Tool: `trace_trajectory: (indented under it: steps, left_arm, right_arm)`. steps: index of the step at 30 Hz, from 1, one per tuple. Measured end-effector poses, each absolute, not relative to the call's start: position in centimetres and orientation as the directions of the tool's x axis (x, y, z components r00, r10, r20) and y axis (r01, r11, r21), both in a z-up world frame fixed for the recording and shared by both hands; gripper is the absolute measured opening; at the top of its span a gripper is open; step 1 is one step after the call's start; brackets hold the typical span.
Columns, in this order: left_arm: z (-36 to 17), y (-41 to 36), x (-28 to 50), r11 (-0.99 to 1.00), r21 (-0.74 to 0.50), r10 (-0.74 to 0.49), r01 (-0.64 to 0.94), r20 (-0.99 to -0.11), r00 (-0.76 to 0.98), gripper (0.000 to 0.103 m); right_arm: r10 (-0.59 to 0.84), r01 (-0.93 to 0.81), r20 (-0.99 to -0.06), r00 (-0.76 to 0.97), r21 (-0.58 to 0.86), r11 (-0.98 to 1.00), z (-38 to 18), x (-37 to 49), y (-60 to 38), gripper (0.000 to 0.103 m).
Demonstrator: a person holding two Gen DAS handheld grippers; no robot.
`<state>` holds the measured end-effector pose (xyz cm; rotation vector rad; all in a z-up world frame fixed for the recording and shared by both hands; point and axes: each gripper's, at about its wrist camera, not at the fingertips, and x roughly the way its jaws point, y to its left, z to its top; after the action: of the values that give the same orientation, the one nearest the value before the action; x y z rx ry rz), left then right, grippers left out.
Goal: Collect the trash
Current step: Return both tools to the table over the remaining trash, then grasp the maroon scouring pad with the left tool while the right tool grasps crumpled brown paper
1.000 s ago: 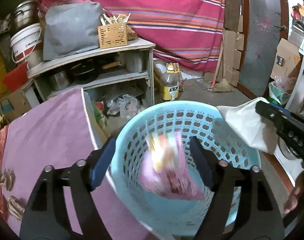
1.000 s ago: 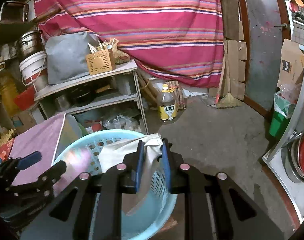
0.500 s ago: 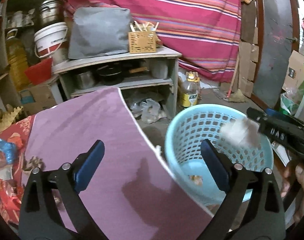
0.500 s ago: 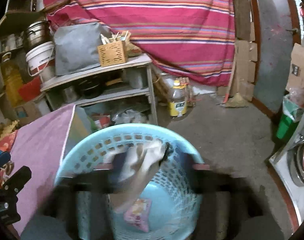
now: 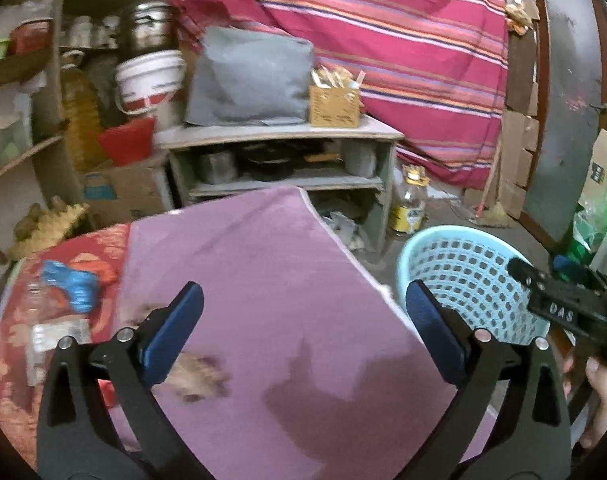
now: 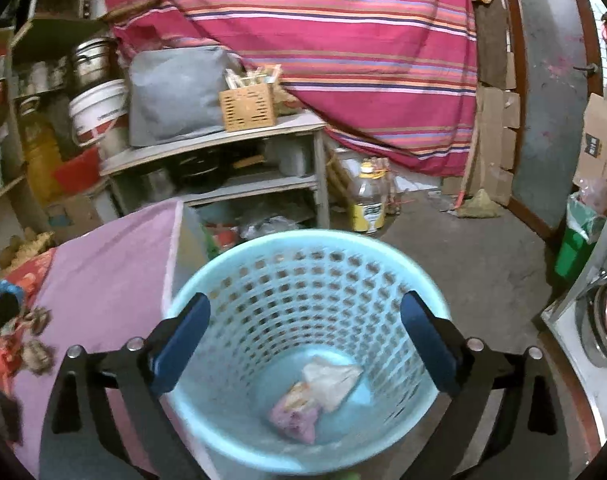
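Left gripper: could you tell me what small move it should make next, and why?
Probably swing the left gripper left toward the blue wrapper on the red patterned cloth. Its jaws are open and empty over the purple cloth, while the basket already holds a white tissue and a pink packet, so more litter remains there.

Dim indoor light, motion blur, heavy fisheye distortion at edges.

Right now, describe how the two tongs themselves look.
Both the left tongs and right tongs have black forked frames with silver rivets and blue pads on the fingers. The right tongs' side bears white letters "DAS". A bare hand shows, no sleeve.
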<state>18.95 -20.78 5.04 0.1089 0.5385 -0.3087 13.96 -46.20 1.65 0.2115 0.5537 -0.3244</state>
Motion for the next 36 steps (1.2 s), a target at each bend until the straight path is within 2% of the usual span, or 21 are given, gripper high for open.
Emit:
trace_trajectory:
  steps: [8, 13, 16, 21, 27, 32, 36]
  left_arm:
    - [5.4, -9.5, 17.9, 0.983, 0.067, -0.108, 0.170, -0.538, 0.836, 0.098]
    - [3.3, -2.1, 18.6, 0.993, 0.095, -0.003, 0.068, -0.557, 0.831, 0.098]
    - [1.6, 1.5, 19.0, 0.997, 0.060, -0.002, 0.046, -0.590, 0.808, 0.098]
    - [-1.4, 4.8, 20.1, 0.993, 0.114, 0.039, 0.042, -0.631, 0.775, 0.098]
    - [-4.1, 9.2, 20.9, 0.993, 0.105, 0.036, 0.054, -0.701, 0.712, 0.098]
    - [-5.9, 12.7, 22.2, 0.999, -0.041, -0.040, 0.012, -0.775, 0.631, 0.098]
    - [-6.7, 13.7, 23.1, 0.998, -0.068, -0.044, -0.018, -0.804, 0.592, 0.097]
  right_arm:
    - [-0.145, 0.224, -0.489, 0.860, 0.106, 0.969, 3.0, 13.9, -36.3, 0.099]
    - [-0.073, 0.169, -0.518, 0.853, 0.141, 0.975, 2.1, 15.1, -32.1, 0.099]
    - [-0.060, 0.148, -0.538, 0.841, 0.123, 0.981, 1.4, 16.0, -30.0, 0.099]
    - [-0.048, 0.124, -0.557, 0.829, 0.100, 0.987, 0.5, 17.6, -27.6, 0.099]
    - [-0.032, 0.076, -0.590, 0.807, 0.049, 0.996, -0.7, 19.2, -25.1, 0.099]
    - [-0.023, 0.056, -0.608, 0.794, 0.036, 0.998, -1.4, 20.4, -23.8, 0.099]
    - [-0.008, 0.042, -0.624, 0.782, 0.040, 0.998, -2.1, 21.3, -22.5, 0.099]
